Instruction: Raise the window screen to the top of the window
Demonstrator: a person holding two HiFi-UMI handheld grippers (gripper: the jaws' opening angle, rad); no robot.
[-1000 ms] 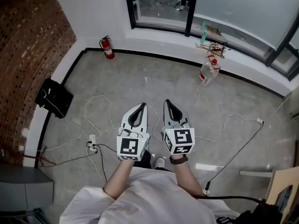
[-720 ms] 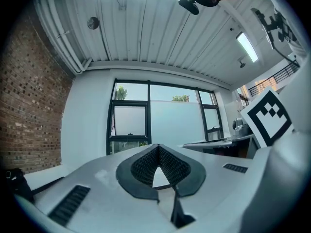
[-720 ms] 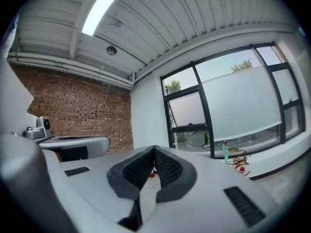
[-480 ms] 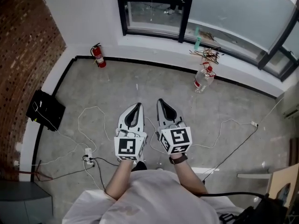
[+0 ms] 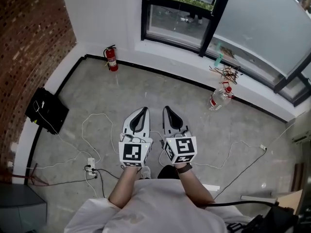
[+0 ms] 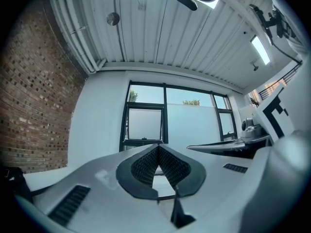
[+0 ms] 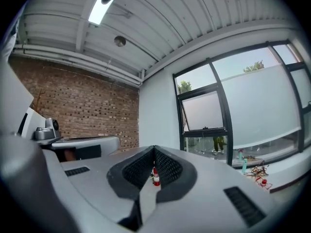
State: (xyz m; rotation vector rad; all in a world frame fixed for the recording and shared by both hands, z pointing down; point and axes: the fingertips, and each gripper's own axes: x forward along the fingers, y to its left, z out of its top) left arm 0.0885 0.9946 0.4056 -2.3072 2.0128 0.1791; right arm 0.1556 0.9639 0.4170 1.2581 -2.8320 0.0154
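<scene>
You hold two grippers: one left gripper (image 5: 144, 111) and one right gripper (image 5: 168, 110). On the floor (image 5: 146, 89) you can count one red fire extinguisher (image 5: 112, 58), one clear plastic bottle (image 5: 219, 99), one black box (image 5: 46, 110) and one white power strip (image 5: 90, 165). On the window sill (image 5: 170, 50) you can count one small green bottle (image 5: 219, 59) and one tangle of wires (image 5: 226, 73).

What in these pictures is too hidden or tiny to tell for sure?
Window, head view: top cut off by the picture's upper edge.
Tangle beside the bottle, head view: too small to name.
Bottle label, head view: too small to read.
Floor, left gripper view: hidden behind the left gripper itself.
</scene>
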